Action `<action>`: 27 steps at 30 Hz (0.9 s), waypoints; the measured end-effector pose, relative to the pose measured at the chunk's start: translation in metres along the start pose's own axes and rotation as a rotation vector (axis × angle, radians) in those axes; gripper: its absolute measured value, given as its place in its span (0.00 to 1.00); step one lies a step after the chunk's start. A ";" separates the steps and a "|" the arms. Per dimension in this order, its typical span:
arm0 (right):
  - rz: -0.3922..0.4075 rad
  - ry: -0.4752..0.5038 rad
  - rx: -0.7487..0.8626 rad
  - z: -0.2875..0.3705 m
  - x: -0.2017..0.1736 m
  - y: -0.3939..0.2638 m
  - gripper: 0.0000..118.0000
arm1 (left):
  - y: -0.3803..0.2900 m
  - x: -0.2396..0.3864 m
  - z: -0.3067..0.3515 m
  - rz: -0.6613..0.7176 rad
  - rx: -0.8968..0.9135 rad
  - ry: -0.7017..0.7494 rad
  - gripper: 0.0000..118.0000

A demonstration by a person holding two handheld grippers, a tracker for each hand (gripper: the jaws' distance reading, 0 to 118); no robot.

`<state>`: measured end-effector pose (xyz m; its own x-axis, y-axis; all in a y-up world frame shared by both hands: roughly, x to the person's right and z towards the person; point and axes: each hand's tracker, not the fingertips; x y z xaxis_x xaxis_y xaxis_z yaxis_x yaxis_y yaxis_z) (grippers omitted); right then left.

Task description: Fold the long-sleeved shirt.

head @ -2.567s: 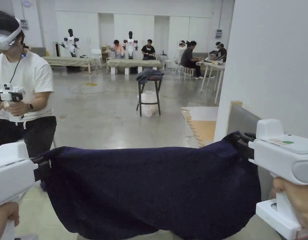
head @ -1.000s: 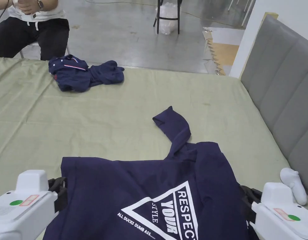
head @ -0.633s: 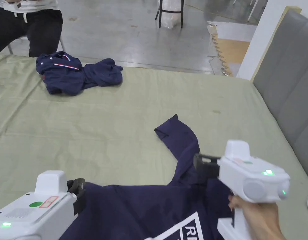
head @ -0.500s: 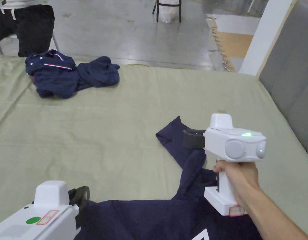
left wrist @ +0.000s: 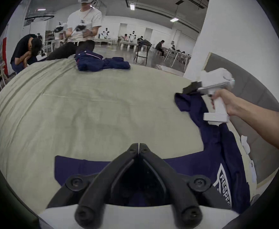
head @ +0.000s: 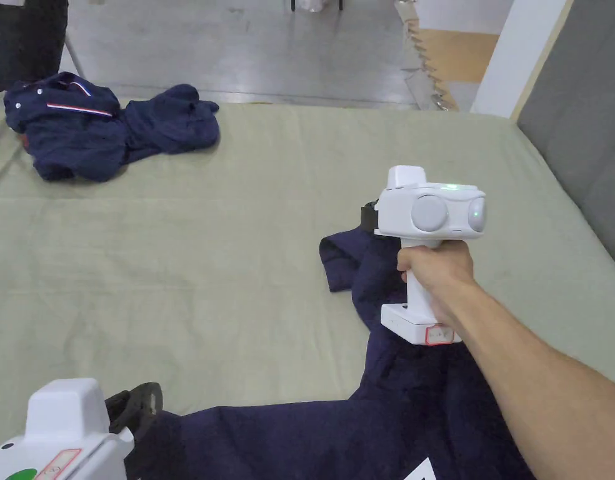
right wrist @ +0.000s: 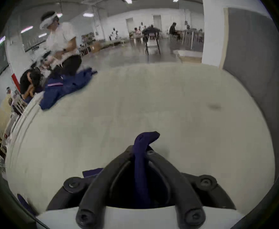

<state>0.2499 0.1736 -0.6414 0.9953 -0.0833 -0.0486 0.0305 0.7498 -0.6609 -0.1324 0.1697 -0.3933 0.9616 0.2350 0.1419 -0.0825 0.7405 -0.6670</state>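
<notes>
On the big green bed (head: 237, 250) lies a dark blue long-sleeved shirt (head: 337, 437), spread across the near part of the sheet. Its body is flat at the near edge, and white letters show on it in the left gripper view. One sleeve (head: 356, 262) runs away from the body toward the middle of the bed. A grey padded headboard (head: 587, 125) stands along the right side. At the far left corner sits a bunched pile of other dark blue clothes (head: 106, 131), well apart from the shirt. Behind the bed, a person in a white top (left wrist: 84, 22) sits.

The right claw (right wrist: 141, 151) is clamped on the end of the sleeve, with a fold of blue cloth poking out past its tips. A hand (head: 434, 269) holds it up over the sleeve. The left claw (left wrist: 138, 147) is closed with its tips together, just over the far edge of the shirt's body, with no cloth between the tips.
</notes>
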 end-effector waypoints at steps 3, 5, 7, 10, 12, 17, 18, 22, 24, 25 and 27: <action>0.125 -0.035 0.095 0.091 -0.013 -0.016 0.04 | -0.002 0.002 0.029 0.000 0.029 0.010 0.03; 0.136 -0.044 0.133 0.152 -0.018 -0.033 0.04 | -0.003 0.006 0.050 -0.004 0.048 0.019 0.03; 0.116 -0.032 0.170 0.198 -0.010 -0.060 0.04 | -0.007 0.008 0.072 -0.023 0.062 0.013 0.03; 0.074 -0.076 0.201 0.273 -0.015 -0.113 0.04 | -0.018 0.011 0.105 -0.036 0.080 0.013 0.03; 0.064 -0.043 0.168 0.312 -0.014 -0.161 0.04 | -0.029 0.013 0.129 -0.052 0.102 0.013 0.03; -0.157 -0.106 0.032 0.370 -0.028 -0.288 0.04 | -0.067 0.012 0.166 -0.041 0.080 0.014 0.03; -0.143 -0.046 -0.018 0.373 -0.029 -0.309 0.04 | -0.076 0.011 0.170 -0.032 0.075 0.010 0.03; -0.202 -0.027 -0.130 0.357 -0.035 -0.371 0.06 | -0.102 0.007 0.169 -0.004 0.016 0.010 0.03; -0.222 -0.044 -0.155 0.353 -0.034 -0.385 0.36 | -0.109 0.007 0.165 0.005 -0.002 0.013 0.03; -0.178 -0.085 -0.181 0.355 -0.036 -0.385 0.68 | -0.112 0.007 0.163 0.006 -0.012 0.012 0.03; -0.151 -0.127 -0.120 0.373 -0.035 -0.378 1.00 | -0.114 0.009 0.165 0.002 -0.012 0.016 0.03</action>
<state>0.2373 0.1376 -0.1109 0.9842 -0.0995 0.1467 0.1759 0.6509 -0.7385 -0.1578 0.1909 -0.1955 0.9655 0.2260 0.1293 -0.0810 0.7327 -0.6758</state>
